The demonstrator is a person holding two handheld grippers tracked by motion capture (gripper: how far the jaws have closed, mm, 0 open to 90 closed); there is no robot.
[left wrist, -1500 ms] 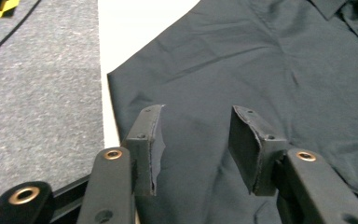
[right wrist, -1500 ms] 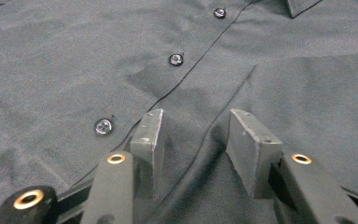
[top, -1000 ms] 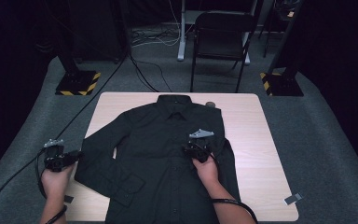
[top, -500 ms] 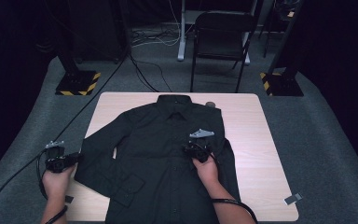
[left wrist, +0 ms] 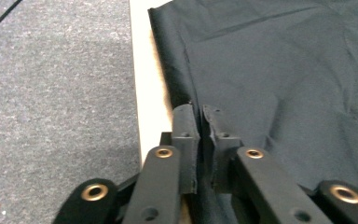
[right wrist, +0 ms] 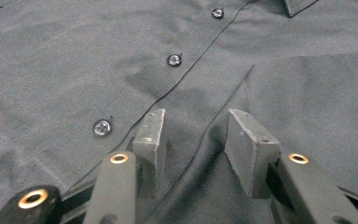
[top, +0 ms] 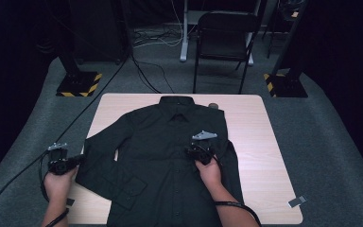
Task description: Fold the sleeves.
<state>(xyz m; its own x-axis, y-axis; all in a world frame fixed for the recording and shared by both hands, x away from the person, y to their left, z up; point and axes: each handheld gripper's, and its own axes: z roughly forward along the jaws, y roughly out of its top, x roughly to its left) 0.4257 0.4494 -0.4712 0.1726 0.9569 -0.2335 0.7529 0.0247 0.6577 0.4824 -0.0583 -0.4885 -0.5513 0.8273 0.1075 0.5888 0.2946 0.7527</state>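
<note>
Item: dark button-front shirt [top: 165,156], laid flat and face up on a pale wooden table [top: 260,142], collar toward the far edge, one sleeve [top: 105,147] slanting out to the table's left edge.

Left gripper [top: 68,163]: at that left edge; its jaws have just been closing and now pinch a fold of the sleeve fabric [left wrist: 200,140] between nearly touching pads.

Right gripper [top: 199,150]: resting on the shirt's chest beside the button placket [right wrist: 175,59], jaws partly apart, a low ridge of cloth rising between them, pads not pressing it.

Surroundings: black chair [top: 224,42] beyond the table; grey carpet [top: 326,142]; two hazard-striped stand bases [top: 78,84]; cables on the floor.
</note>
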